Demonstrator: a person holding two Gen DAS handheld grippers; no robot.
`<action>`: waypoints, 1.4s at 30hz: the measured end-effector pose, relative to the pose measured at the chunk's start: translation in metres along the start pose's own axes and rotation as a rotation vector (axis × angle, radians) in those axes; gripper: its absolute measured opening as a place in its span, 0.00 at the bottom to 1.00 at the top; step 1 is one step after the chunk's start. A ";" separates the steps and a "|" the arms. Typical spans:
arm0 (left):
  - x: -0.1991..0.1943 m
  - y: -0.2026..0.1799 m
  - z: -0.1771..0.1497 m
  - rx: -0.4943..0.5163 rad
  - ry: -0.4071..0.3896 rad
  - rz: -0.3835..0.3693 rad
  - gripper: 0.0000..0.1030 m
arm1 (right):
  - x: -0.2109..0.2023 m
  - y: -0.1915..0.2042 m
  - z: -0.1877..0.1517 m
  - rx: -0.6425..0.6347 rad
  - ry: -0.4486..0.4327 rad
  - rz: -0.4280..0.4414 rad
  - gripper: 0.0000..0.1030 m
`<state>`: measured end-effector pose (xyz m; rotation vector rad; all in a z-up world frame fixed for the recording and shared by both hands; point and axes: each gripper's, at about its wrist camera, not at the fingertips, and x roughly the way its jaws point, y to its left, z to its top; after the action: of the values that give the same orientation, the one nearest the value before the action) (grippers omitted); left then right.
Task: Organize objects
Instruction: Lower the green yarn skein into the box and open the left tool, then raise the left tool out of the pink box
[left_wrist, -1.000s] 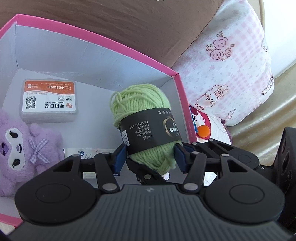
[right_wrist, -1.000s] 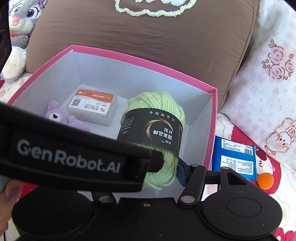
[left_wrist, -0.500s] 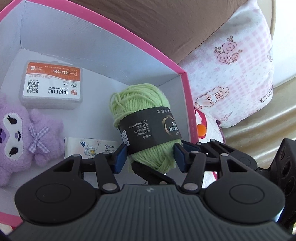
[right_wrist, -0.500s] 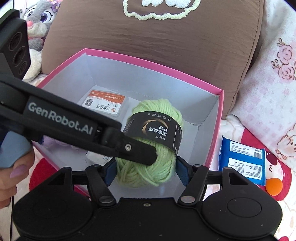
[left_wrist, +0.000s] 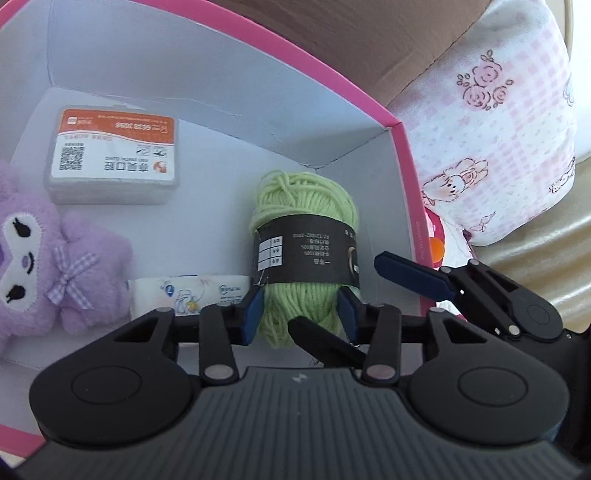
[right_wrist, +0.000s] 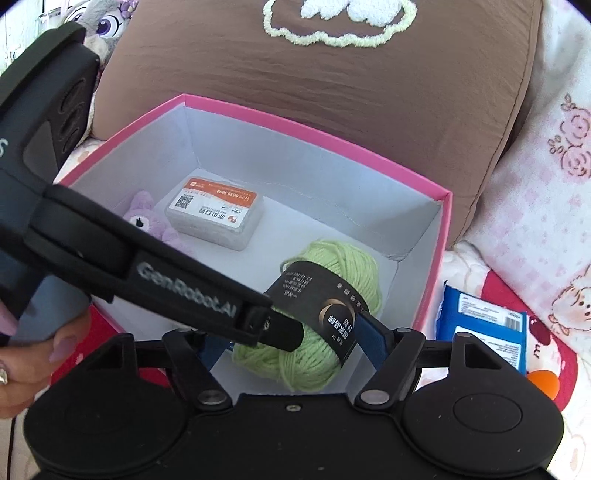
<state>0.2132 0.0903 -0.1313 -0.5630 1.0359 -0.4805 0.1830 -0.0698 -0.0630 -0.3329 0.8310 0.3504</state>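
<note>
Purple plush (left_wrist: 48, 273) cut off at left edge, tissue pack (left_wrist: 188, 295) half hidden behind left gripper (left_wrist: 300, 314), whose fingers clamp green yarn ball (left_wrist: 304, 254) now lowered into pink box (left_wrist: 400, 147) right corner, while right gripper (right_wrist: 291, 343) fingers have spread apart, releasing it.

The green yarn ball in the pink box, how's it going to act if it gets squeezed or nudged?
The yarn ball looks soft, so it probably squashes under the jaws rather than resisting. Its rounded shape may roll if nudged. The dark paper band could slide or crumple, and loose strands on top might snag.
</note>
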 end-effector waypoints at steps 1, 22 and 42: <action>0.001 -0.001 0.000 0.001 -0.009 -0.002 0.37 | -0.002 -0.001 0.000 0.002 -0.006 -0.004 0.73; -0.053 -0.060 -0.007 0.195 -0.038 0.357 0.55 | -0.051 -0.029 -0.022 0.167 -0.061 0.155 0.71; -0.146 -0.115 -0.037 0.202 -0.021 0.395 0.68 | -0.128 -0.018 -0.016 0.125 -0.066 0.190 0.72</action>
<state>0.1053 0.0846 0.0241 -0.1747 1.0340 -0.2245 0.1005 -0.1141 0.0269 -0.1255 0.8174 0.4819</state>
